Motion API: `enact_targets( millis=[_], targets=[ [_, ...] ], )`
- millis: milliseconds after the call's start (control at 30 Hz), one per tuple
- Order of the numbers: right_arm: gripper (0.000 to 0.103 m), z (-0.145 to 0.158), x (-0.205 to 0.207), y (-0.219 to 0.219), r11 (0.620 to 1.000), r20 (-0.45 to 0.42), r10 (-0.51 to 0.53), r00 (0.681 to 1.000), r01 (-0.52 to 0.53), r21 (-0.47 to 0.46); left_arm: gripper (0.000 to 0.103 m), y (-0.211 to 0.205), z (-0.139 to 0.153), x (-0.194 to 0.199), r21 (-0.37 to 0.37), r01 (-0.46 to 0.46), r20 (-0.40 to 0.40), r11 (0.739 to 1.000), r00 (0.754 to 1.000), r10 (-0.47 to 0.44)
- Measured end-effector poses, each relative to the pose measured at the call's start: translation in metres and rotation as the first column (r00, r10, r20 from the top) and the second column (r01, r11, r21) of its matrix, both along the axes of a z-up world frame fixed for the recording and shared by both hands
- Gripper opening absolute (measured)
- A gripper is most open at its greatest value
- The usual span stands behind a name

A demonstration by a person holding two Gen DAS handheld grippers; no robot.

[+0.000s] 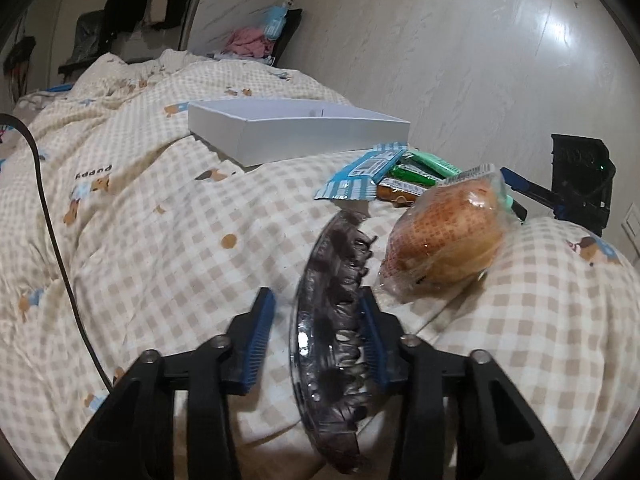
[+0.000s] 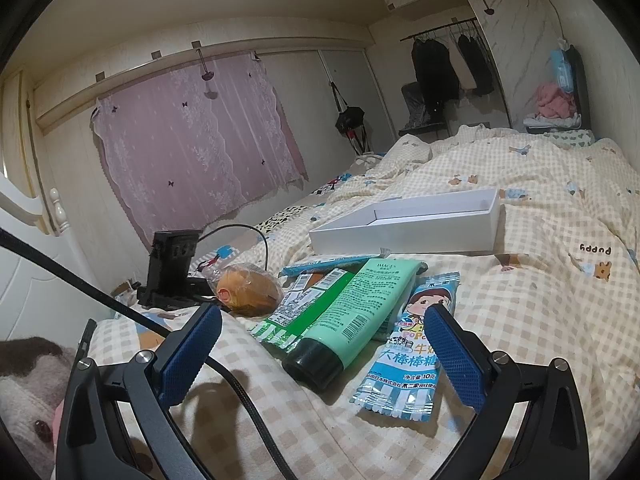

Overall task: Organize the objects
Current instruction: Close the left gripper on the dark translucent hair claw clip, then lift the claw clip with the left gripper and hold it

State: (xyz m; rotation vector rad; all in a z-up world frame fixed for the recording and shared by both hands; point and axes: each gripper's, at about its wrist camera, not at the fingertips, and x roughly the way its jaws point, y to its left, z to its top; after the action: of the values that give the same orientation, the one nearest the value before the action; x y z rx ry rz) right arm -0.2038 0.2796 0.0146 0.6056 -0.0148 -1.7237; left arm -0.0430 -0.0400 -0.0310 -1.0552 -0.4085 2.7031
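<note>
Low in the left view, my left gripper (image 1: pixel 316 336) stood partly open around a dark hair clip (image 1: pixel 334 344), touching one side only, so the clip could slip. My right gripper (image 2: pixel 324 344) gaped wide over a green tube (image 2: pixel 352 308). Farther up lay the white box (image 1: pixel 296 130).

We read "puppy" on the checked bed cover (image 2: pixel 595 249), where it appears upside down; it shows in the left wrist view too (image 1: pixel 95 174). The green tube (image 2: pixel 352 312) carries "IMAGES" near its top, above a barcode. On the blue-and-white candy packet (image 2: pixel 412 344) we read "10" within Chinese print; the rest is too small to read.
</note>
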Motion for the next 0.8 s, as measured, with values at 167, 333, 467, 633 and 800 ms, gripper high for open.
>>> enact_targets(
  millis=[167, 333, 467, 633, 800],
  targets=[
    [0.102, 0.0, -0.001, 0.0, 1.0, 0.002, 0.0, 1.0, 0.0, 0.0, 0.034, -0.003, 0.004, 0.007, 0.031, -0.009, 0.0, 0.999, 1.0, 0.009],
    [0.102, 0.0, -0.001, -0.001, 1.0, 0.002, 0.0, 1.0, 0.0, 0.0, 0.034, -0.011, 0.014, 0.016, 0.084, -0.032, -0.031, 0.996, 0.999, 0.035],
    [0.102, 0.0, -0.001, -0.001, 1.0, 0.002, 0.0, 1.0, 0.0, 0.0, 0.034, -0.008, 0.022, 0.019, 0.048, -0.081, -0.08, 0.996, 0.993, 0.085],
    [0.102, -0.001, -0.002, 0.0, 1.0, 0.009, 0.002, 1.0, -0.002, 0.0, 0.034, -0.003, 0.03, 0.009, 0.081, -0.109, -0.123, 0.991, 0.985, 0.118],
    [0.102, -0.002, -0.001, 0.0, 1.0, 0.011, 0.003, 1.0, -0.003, 0.001, 0.034, -0.011, 0.039, -0.001, 0.156, -0.123, -0.146, 0.98, 0.978, 0.146]
  ],
)
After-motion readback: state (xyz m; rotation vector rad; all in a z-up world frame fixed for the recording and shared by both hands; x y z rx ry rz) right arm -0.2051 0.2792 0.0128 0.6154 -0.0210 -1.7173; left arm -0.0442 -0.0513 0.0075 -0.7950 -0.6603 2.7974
